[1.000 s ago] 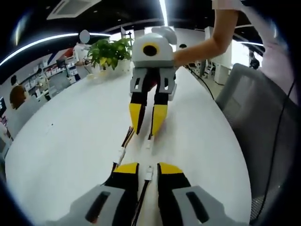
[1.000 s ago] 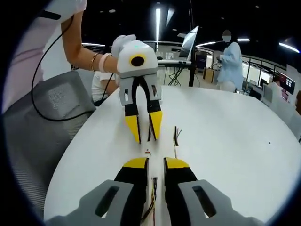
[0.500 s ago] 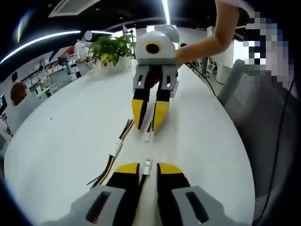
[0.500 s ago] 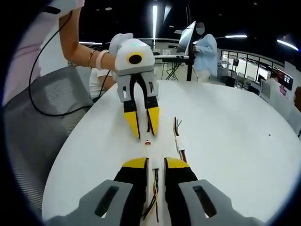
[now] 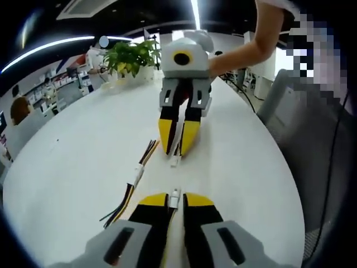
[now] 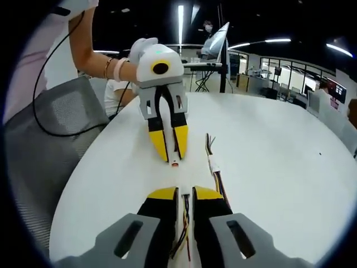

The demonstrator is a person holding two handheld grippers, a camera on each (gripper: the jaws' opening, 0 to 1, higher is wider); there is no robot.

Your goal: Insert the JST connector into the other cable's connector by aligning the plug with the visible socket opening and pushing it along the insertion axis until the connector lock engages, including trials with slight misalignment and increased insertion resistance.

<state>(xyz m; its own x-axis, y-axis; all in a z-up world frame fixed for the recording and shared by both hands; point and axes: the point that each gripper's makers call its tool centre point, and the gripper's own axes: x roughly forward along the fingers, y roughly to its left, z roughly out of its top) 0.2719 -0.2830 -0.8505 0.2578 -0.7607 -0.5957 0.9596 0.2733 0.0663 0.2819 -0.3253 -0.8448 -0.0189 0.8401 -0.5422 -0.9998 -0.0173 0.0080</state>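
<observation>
left gripper (image 5: 174,200) is pinching its white connector (image 5: 175,196) between nearly closed jaws. across a small gap, the right gripper (image 5: 177,146) is clamping the other connector (image 5: 175,161) the same way. looks like they're lining up; next comes a straight push. a spare cable (image 5: 134,181) is lying beside them on the table (image 5: 72,162).

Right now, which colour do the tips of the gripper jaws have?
Yellow, on black jaws; clearest on the right gripper in the left gripper view.
</observation>
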